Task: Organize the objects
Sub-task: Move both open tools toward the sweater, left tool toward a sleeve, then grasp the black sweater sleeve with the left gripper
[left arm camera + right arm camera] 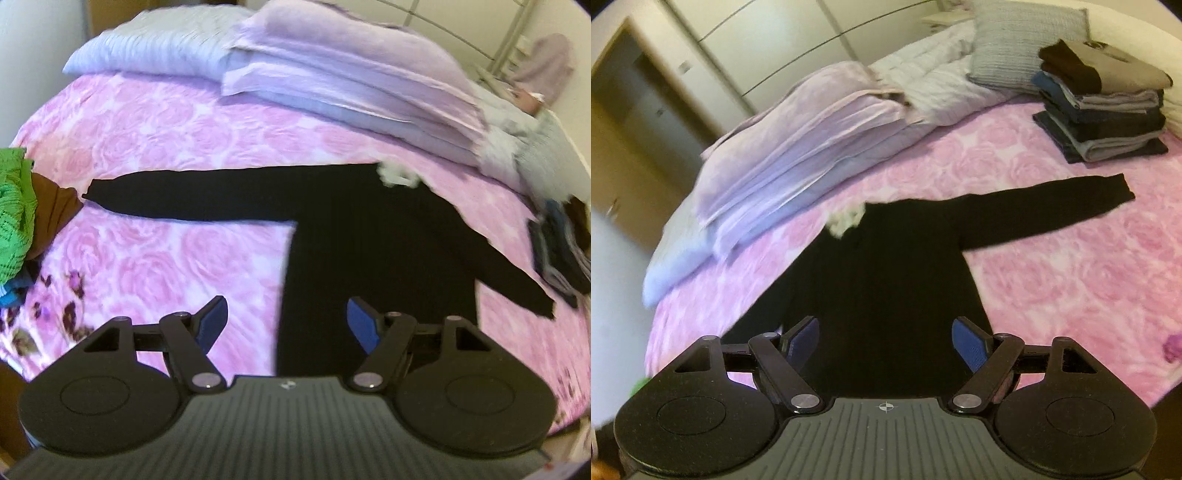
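A: Right wrist view, done so far: folded stack [1102, 107], far right on bedspread [1071, 258]. Black sweater [886, 277] laid flat mid-bed, sleeves spread, unfolded.

B: Left wrist view: unsorted pile [18, 218] at left edge. Left gripper [286, 325], right gripper [886, 341]: both wide, empty, above sweater's near hem.

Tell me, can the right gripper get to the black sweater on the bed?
Probably yes: the right gripper is open right above the black sweater, which lies flat with nothing in between.
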A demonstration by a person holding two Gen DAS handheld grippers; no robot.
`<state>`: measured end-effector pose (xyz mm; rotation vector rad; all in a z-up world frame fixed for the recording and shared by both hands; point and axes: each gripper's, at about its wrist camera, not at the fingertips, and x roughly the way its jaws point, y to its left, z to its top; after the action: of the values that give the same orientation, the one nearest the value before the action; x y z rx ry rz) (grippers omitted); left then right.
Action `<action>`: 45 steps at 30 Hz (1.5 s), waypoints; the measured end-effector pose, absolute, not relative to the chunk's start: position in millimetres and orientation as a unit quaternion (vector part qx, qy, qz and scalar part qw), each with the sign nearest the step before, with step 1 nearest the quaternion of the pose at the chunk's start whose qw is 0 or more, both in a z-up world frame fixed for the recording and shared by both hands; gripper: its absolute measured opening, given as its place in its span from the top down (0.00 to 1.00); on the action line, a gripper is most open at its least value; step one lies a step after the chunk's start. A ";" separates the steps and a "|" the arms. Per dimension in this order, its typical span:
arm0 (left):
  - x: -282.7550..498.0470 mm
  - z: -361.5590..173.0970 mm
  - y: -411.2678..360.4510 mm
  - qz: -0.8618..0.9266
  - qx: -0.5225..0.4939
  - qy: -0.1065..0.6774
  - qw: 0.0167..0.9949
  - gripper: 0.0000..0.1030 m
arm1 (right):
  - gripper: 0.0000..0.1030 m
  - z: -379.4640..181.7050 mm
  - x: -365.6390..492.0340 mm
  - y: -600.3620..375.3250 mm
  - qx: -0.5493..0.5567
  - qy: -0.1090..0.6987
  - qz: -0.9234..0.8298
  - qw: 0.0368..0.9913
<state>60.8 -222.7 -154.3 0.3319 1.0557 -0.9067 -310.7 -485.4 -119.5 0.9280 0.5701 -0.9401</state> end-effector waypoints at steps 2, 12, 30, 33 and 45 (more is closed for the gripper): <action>91.4 -172.8 -230.5 -0.412 0.137 0.485 0.760 0.34 | 0.26 -135.0 -294.3 -503.7 0.430 0.256 -0.439 0.746; 239.6 -308.5 -231.1 -0.326 0.047 0.501 0.801 0.34 | 0.26 -231.1 -230.3 -538.0 0.399 0.361 -0.437 0.721; 366.1 -395.7 -217.7 -0.159 -0.147 0.494 0.842 0.64 | 0.26 -286.7 -205.8 -569.8 0.344 0.423 -0.461 0.700; 370.1 -395.0 -219.6 -0.138 -0.130 0.490 0.851 0.97 | 0.26 -287.8 -210.7 -572.0 0.329 0.425 -0.463 0.705; 196.5 -241.9 -390.6 -0.483 -0.023 0.276 0.831 0.98 | 0.26 -289.5 -272.0 -610.7 0.329 0.400 -0.493 0.699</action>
<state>196.5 -390.6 -241.9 -0.0492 0.5853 -1.0241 -272.0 -610.7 -289.5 0.7338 0.8924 -1.0990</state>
